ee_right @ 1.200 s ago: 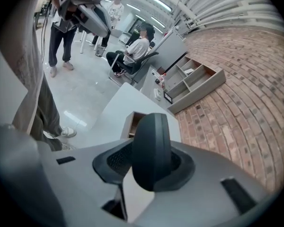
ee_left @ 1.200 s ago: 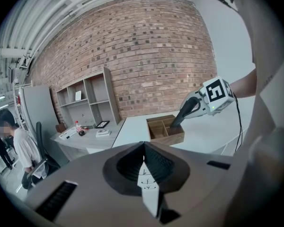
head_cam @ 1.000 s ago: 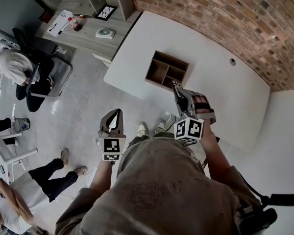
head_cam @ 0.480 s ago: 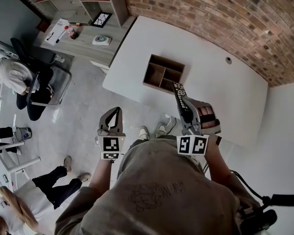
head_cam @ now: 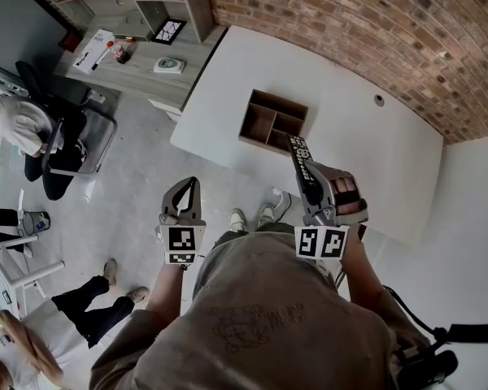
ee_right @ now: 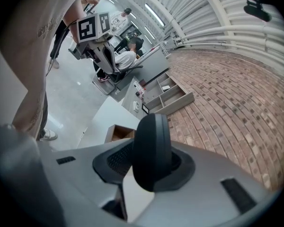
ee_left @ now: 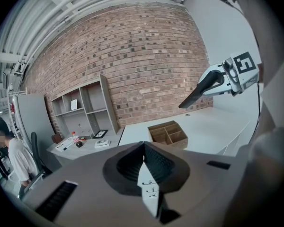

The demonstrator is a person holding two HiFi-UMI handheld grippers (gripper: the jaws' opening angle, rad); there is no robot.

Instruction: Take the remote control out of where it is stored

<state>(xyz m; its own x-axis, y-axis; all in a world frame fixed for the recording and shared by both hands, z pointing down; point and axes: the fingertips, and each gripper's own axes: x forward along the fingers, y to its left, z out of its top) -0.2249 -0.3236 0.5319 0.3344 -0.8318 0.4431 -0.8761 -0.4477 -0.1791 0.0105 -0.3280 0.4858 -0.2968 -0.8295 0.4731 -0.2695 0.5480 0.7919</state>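
Black remote control (head_cam: 302, 167) was gripped end-on in the right gripper (head_cam: 312, 187), up in the air and clear of the white table (head_cam: 382, 157) | wooden divided box (head_cam: 275, 120) sat on that table, just beyond the remote's far tip | left gripper (head_cam: 188, 188) hung over the floor, jaws pinched together, empty

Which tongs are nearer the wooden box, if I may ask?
Right: the right tongs hold the remote just short of the box; the left tongs hang farther back, over the floor.
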